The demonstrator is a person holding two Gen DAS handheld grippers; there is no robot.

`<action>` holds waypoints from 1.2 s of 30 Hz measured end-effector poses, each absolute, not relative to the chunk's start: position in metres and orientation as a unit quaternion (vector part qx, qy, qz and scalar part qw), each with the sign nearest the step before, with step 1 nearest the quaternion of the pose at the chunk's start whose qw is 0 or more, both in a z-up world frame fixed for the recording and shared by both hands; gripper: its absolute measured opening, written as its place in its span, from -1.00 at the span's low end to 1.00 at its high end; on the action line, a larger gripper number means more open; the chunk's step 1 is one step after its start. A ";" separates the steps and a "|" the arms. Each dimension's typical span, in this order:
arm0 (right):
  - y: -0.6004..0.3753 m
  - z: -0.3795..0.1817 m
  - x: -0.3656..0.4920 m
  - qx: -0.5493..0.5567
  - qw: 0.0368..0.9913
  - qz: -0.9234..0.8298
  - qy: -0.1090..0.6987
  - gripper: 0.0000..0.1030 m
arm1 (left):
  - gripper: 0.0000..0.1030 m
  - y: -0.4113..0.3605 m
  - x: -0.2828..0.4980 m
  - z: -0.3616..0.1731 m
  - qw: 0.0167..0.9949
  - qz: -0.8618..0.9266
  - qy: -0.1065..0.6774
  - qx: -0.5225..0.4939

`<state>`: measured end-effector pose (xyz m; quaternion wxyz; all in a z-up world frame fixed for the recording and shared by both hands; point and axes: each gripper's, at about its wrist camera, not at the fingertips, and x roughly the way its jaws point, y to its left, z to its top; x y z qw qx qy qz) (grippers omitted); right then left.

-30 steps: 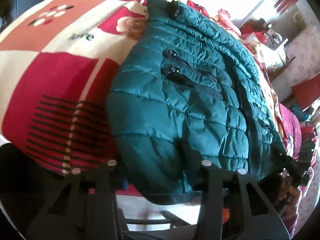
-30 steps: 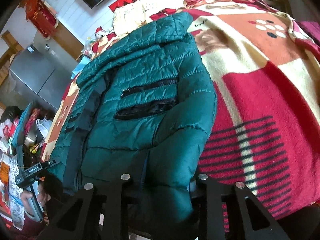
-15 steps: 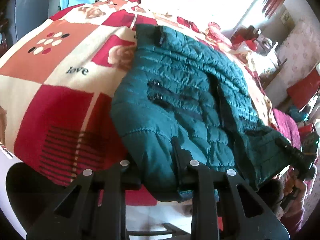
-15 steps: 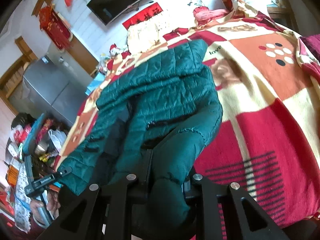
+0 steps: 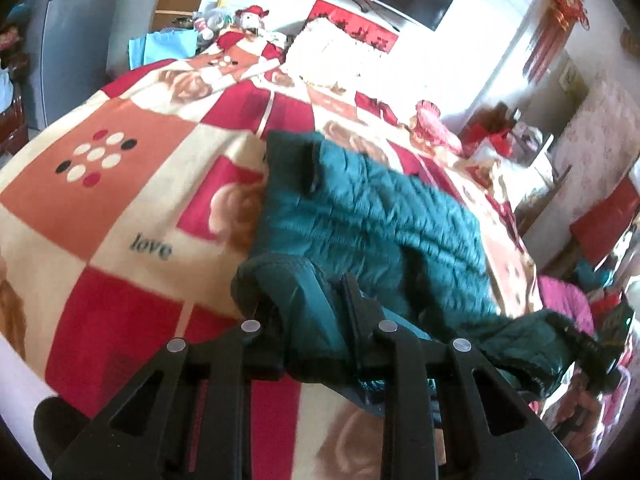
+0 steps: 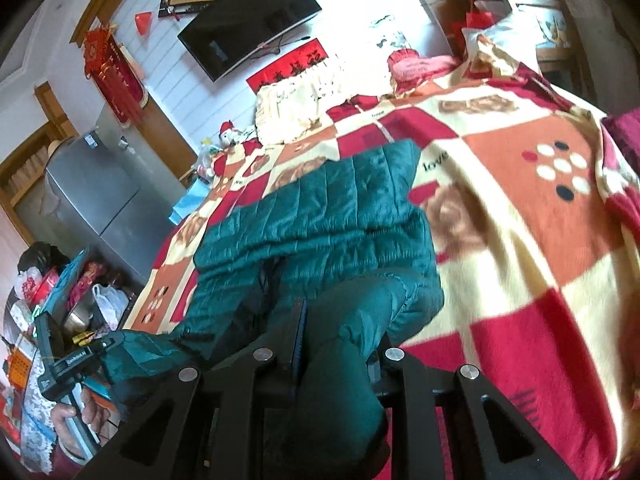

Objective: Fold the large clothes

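On patchwork blanket (image 5: 120, 208), teal quilted jacket (image 5: 380, 216), hem lifted

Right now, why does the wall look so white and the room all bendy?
Left wrist view: sunlight washes out the wall behind the bed, the blanket bulges from the fisheye lens, and the green jacket is a bit blurry. Right wrist view: the same glare beside the TV, with black, curved corners.

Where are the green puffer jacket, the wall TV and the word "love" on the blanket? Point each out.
green puffer jacket (image 5: 372, 216), left wrist view, quilted middle panel.
wall TV (image 6: 248, 28), right wrist view, centre of dark screen.
word "love" (image 5: 150, 247), left wrist view, printed letters on a cream square.
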<state>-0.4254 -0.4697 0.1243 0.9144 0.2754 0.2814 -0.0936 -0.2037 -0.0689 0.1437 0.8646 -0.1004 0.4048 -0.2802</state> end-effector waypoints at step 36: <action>-0.561 0.152 -0.231 0.223 0.903 -0.184 0.318 -0.63 | -0.58 -0.180 -0.015 0.154 0.900 -0.195 0.386 -0.063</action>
